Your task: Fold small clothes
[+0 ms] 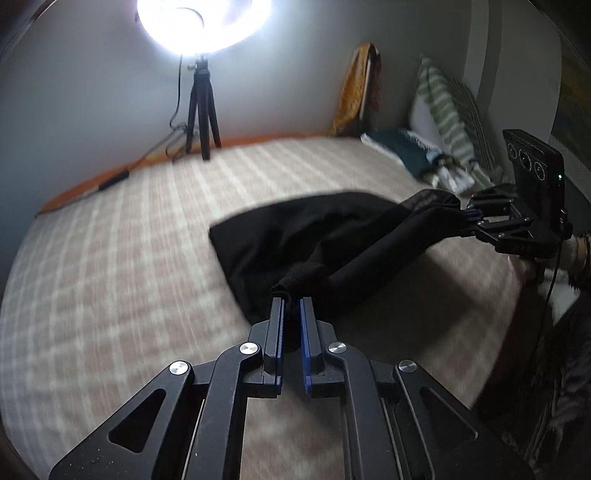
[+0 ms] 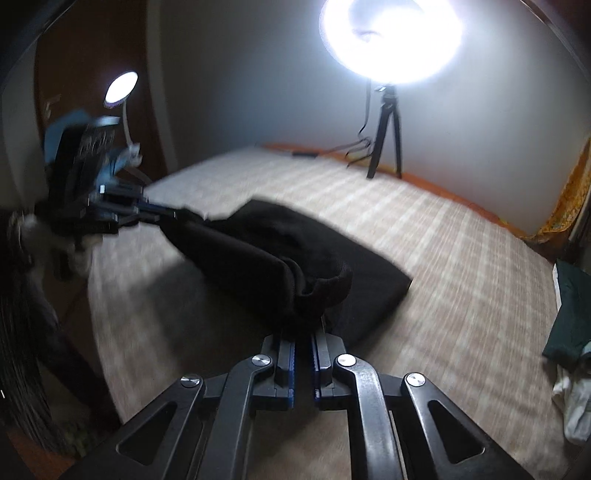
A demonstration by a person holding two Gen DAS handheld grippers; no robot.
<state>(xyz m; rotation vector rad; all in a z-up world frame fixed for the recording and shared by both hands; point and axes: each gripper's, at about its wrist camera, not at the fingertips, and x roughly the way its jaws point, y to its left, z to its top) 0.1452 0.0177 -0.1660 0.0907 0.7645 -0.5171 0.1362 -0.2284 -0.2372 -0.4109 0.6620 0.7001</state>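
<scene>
The room is dim. A ring lamp (image 1: 205,22) on a tripod at the bed's far edge glares white, blowing out the wall around it. The checked bedcover (image 1: 110,240) smears with motion blur, fisheye curvature bends both views, and corners fall dark.

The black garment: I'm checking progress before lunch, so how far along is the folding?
Done: the black garment is partly doubled, its far part resting on the checked bed cover. In hand: the left gripper and the right gripper each pinch a bunched end of one edge, lifted off the cover. Left: laying that edge down, releasing and smoothing. The clothes near the striped pillow look unfolded.
</scene>
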